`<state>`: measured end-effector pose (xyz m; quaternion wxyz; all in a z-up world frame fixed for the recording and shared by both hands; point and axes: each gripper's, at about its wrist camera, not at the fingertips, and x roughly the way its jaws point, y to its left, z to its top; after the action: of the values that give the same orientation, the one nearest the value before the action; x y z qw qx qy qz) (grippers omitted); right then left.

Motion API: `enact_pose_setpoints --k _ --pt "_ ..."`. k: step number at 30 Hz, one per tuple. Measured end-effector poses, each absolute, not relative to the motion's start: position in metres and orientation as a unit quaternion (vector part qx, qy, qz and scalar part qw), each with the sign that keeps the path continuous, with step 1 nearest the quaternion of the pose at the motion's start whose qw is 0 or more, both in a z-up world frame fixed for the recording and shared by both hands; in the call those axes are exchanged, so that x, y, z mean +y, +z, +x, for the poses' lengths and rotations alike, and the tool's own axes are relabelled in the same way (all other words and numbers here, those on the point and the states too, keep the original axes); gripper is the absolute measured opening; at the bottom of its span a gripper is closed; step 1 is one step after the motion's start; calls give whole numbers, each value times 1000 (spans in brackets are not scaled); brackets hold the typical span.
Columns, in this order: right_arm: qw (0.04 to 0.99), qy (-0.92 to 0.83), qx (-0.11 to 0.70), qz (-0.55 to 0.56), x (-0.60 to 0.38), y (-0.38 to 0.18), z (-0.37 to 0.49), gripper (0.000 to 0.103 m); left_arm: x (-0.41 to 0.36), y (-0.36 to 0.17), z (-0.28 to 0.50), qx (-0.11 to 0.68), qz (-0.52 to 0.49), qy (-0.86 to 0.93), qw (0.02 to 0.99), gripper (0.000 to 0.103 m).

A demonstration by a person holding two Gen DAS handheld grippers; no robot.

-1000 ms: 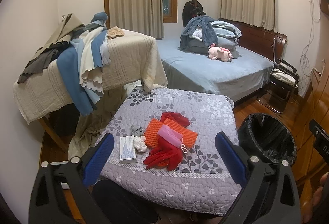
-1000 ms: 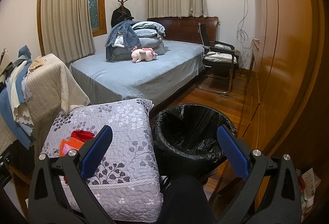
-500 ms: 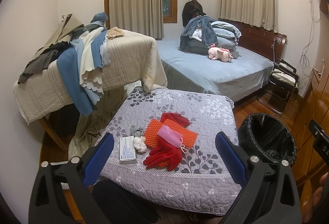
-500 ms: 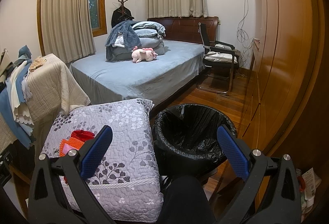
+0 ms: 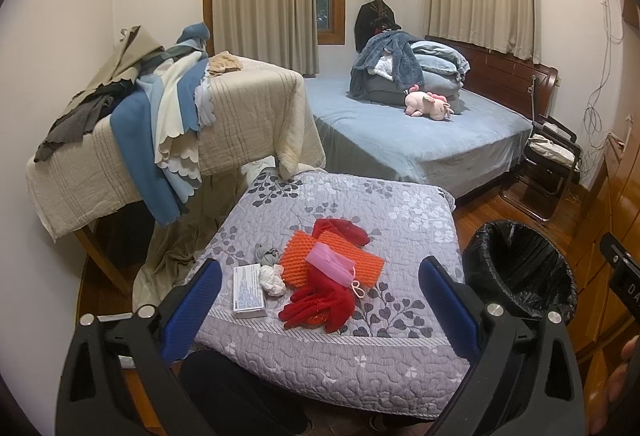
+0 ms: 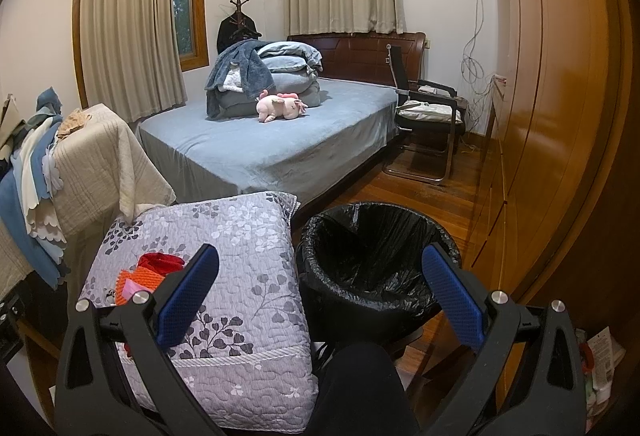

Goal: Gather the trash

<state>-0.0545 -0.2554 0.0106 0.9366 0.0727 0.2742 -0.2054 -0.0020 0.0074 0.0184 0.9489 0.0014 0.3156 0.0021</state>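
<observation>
A pile lies on the grey floral quilt (image 5: 400, 204): a white box (image 5: 249, 290), a crumpled white tissue (image 5: 272, 279), a grey wad (image 5: 266, 255), an orange mat (image 5: 332, 260), a pink face mask (image 5: 331, 266) and red gloves (image 5: 320, 306). A black-lined trash bin (image 5: 520, 268) stands on the floor right of the quilt; it also shows in the right wrist view (image 6: 376, 260). My left gripper (image 5: 320, 302) is open and empty, held short of the pile. My right gripper (image 6: 320, 296) is open and empty, near the bin's left rim.
A draped table with piled cloths (image 5: 160, 124) stands left. A blue bed (image 5: 420, 144) with folded bedding and a pink plush toy (image 5: 428, 106) lies behind. A chair (image 6: 432, 116) and a wooden wardrobe (image 6: 560, 116) are at the right.
</observation>
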Motion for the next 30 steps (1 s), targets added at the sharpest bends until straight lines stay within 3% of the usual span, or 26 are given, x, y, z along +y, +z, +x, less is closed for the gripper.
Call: enact_pose_setpoints --k 30 --pt "936 -199 283 69 -245 6 -46 98 11 8 -1 318 0 7 948 97"
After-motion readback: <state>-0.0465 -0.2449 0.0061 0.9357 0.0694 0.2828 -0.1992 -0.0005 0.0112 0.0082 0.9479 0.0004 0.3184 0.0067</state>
